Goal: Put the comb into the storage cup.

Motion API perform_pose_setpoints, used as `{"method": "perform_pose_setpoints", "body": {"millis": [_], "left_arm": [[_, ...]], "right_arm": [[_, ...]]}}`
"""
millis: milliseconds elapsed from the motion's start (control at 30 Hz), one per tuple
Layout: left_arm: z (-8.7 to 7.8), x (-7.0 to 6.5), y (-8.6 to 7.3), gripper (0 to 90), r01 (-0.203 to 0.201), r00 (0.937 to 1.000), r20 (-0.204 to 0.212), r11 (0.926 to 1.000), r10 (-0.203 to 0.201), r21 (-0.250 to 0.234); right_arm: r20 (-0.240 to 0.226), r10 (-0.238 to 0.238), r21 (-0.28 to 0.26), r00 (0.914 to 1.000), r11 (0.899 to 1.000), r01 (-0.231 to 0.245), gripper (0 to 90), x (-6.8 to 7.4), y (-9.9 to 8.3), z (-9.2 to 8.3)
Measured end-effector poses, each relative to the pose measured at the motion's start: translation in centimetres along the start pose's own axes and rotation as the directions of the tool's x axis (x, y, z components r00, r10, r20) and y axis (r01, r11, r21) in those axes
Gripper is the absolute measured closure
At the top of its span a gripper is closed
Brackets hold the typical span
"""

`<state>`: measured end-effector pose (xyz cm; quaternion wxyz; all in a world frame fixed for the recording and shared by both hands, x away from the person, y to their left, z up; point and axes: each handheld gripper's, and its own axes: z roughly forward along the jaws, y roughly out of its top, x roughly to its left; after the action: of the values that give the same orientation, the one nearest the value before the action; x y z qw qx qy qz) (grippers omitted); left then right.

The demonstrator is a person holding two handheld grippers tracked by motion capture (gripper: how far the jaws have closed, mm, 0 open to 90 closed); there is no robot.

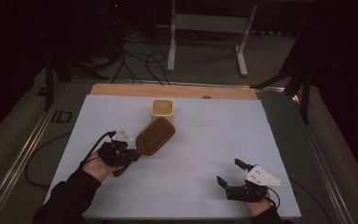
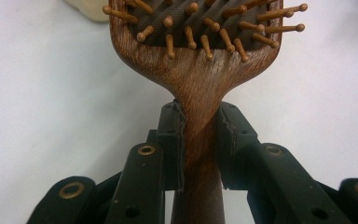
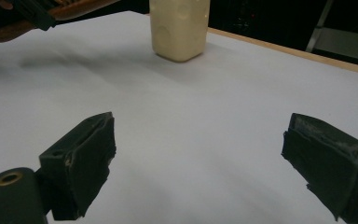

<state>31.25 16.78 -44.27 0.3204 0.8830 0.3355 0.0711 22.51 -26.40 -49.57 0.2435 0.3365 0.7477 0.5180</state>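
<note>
Your left gripper (image 2: 200,140) pads clamped on brush (image 2: 200,56) handle, right gripper (image 3: 200,163) spread wide, cup (image 1: 162,108) beyond brush head.

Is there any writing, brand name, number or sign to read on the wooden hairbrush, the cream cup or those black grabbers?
None: no readable text stands on anything here.
Brown wooden paddle hairbrush: bare wood grain, no brand mark.
Cream square plastic cup: plain sides.
Left gripper, shut on the brush handle, and right gripper, open: no lettering on the black jaws.
White table mat: blank.
</note>
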Motion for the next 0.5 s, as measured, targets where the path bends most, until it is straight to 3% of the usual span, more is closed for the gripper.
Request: {"method": "perform_pose_setpoints", "body": {"millis": [267,500], "left_arm": [[-0.05,-0.14,-0.02,74.0,0.019,0.9998,0.011,0.9978,-0.018,-0.064],[-0.25,-0.87,-0.26,74.0,0.011,0.9997,-0.019,0.9920,-0.014,-0.125]], "right_arm": [[0.000,0.002,-0.002,1.0000,1.000,-0.002,8.7,0.03,0.12,0.11],[0.002,0.006,-0.001,1.0000,1.000,-0.006,8.7,0.09,0.13,0.22]]}}
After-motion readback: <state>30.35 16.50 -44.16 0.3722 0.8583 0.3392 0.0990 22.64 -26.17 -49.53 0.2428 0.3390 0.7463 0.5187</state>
